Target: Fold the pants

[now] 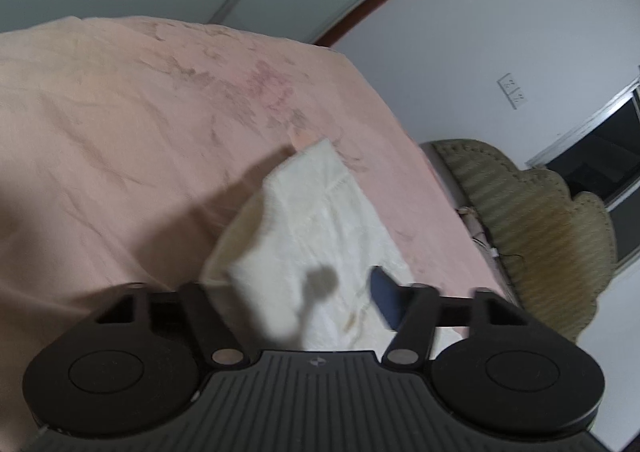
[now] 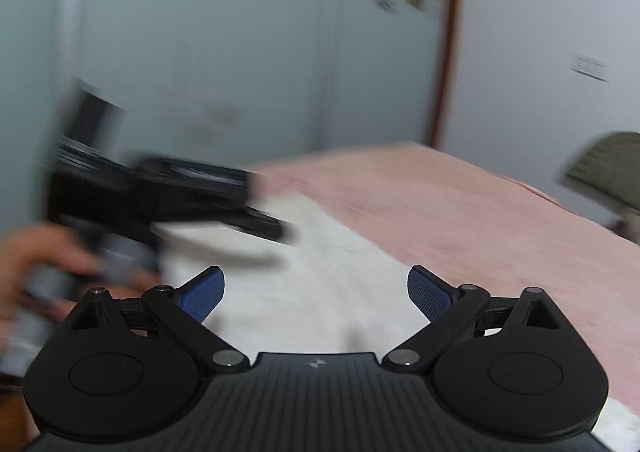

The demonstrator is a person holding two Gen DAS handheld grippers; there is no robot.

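Left wrist view looks down on a pink sheet (image 1: 120, 111) that fills the left and centre of the frame. White pants (image 1: 320, 219) lie at lower centre, one fold raised. The left gripper (image 1: 296, 292) has that fold between its half-open jaws. One blue pad (image 1: 384, 302) shows; the other is hidden behind cloth, so a firm pinch cannot be confirmed.

Right wrist view is blurred. The right gripper (image 2: 316, 294) stands wide open and empty over the pants at lower centre. The left gripper appears at middle left, held by a hand (image 2: 36, 268).

Risk: the raised fold could slip from a shallow grip, or drag the layers beneath askew.
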